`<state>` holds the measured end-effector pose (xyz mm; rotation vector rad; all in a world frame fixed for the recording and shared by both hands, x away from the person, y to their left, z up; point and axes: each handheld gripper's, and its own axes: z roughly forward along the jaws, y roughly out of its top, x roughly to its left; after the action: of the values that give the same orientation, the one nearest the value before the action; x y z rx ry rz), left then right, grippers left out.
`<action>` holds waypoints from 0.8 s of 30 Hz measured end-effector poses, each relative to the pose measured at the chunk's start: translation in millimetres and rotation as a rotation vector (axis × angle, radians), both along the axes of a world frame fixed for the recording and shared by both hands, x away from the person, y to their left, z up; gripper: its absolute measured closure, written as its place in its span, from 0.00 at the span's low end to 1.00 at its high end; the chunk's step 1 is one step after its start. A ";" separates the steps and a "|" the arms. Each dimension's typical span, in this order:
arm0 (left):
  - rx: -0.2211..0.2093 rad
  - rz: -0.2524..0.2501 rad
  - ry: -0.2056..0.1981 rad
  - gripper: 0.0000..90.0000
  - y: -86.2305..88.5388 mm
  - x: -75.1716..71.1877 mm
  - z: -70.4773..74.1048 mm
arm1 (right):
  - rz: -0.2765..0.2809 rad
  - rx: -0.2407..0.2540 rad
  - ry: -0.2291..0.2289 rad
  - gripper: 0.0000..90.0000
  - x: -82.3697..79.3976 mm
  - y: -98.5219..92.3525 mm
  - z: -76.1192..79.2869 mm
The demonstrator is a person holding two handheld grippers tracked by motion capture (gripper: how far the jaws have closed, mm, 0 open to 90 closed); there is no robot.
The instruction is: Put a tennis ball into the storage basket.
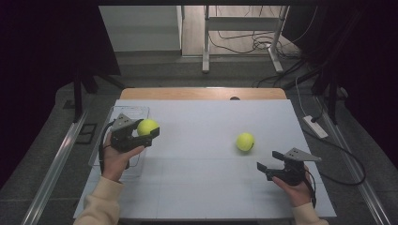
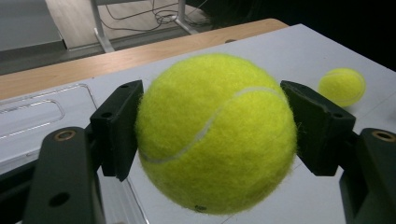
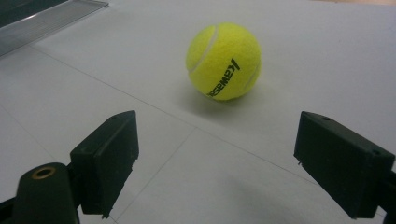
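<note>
My left hand-held gripper (image 1: 141, 133) is clamped on one tennis ball (image 1: 147, 126), lifted over the clear tray (image 1: 123, 112). My right hand-held gripper (image 1: 267, 168) is wide open and empty. Second ball (image 1: 245, 141) sits on the worktop (image 1: 197, 140) just ahead, so I'd guess halfway done.

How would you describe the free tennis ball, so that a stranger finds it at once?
On the white table, look at the right half, just ahead of the right tongs, which stand open. The free tennis ball lies there alone on the bare surface. Unlike the other ball, which the left tongs grip, nothing touches it.
</note>
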<state>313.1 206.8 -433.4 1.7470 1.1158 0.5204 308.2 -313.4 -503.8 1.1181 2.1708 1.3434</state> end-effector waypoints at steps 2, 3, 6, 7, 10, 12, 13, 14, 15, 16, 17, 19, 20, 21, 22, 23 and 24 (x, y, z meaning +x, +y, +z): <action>0.001 0.008 0.002 0.30 1.7 1.3 0.1 | 0.000 0.000 0.001 0.16 0.0 0.0 0.0; 0.000 0.011 0.001 0.30 2.4 1.9 0.0 | 0.000 -0.001 0.000 0.16 0.0 0.0 0.0; -0.001 0.021 0.003 0.30 5.0 3.8 0.4 | -0.001 0.000 0.000 0.16 0.0 -0.1 -0.1; -0.001 0.022 0.004 0.30 5.8 4.4 0.7 | -0.001 0.000 0.000 0.16 0.0 -0.1 -0.1; -0.003 0.029 0.005 0.30 8.2 6.2 0.9 | -0.001 -0.001 0.000 0.16 0.0 -0.1 -0.1; -0.003 0.033 0.008 0.30 9.6 7.3 0.7 | -0.002 0.000 0.002 0.16 -0.1 -0.1 -0.1; -0.003 0.035 0.010 0.30 10.3 7.9 0.6 | -0.002 0.000 0.002 0.16 -0.1 -0.1 -0.1; -0.005 0.039 0.012 0.30 10.8 8.3 0.4 | -0.003 0.000 0.001 0.16 -0.1 -0.2 0.0; -0.003 0.041 0.013 0.30 11.6 8.8 0.3 | -0.003 0.000 0.000 0.16 0.1 -0.3 -0.1; -0.003 0.043 0.013 0.30 12.3 9.3 0.3 | -0.003 -0.001 0.000 0.16 0.1 -0.3 -0.1; -0.004 0.046 0.014 0.30 13.0 9.8 0.3 | -0.003 0.000 0.003 0.16 0.0 -0.3 -0.1; -0.002 0.051 0.017 0.30 14.4 11.1 0.3 | -0.004 0.000 0.003 0.16 0.2 -0.4 -0.3; 0.001 0.053 0.019 0.30 15.2 11.8 0.4 | -0.004 0.000 0.003 0.16 0.2 -0.4 -0.4; 0.001 0.056 0.021 0.30 15.8 12.4 0.5 | -0.004 0.000 0.004 0.16 0.2 -0.3 -0.4; 0.003 0.056 0.022 0.30 16.4 12.9 0.6 | -0.004 0.000 0.004 0.16 0.2 -0.4 -0.4; 0.003 0.056 0.022 0.30 16.4 12.9 0.6 | -0.004 0.000 0.004 0.16 0.2 -0.4 -0.4; 0.004 0.059 0.023 0.30 16.9 13.7 0.8 | -0.004 0.000 0.002 0.16 0.4 -0.5 -0.4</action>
<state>326.8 223.7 -432.7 1.7317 1.1858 0.5403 308.6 -313.9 -504.2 1.1234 2.1691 1.3409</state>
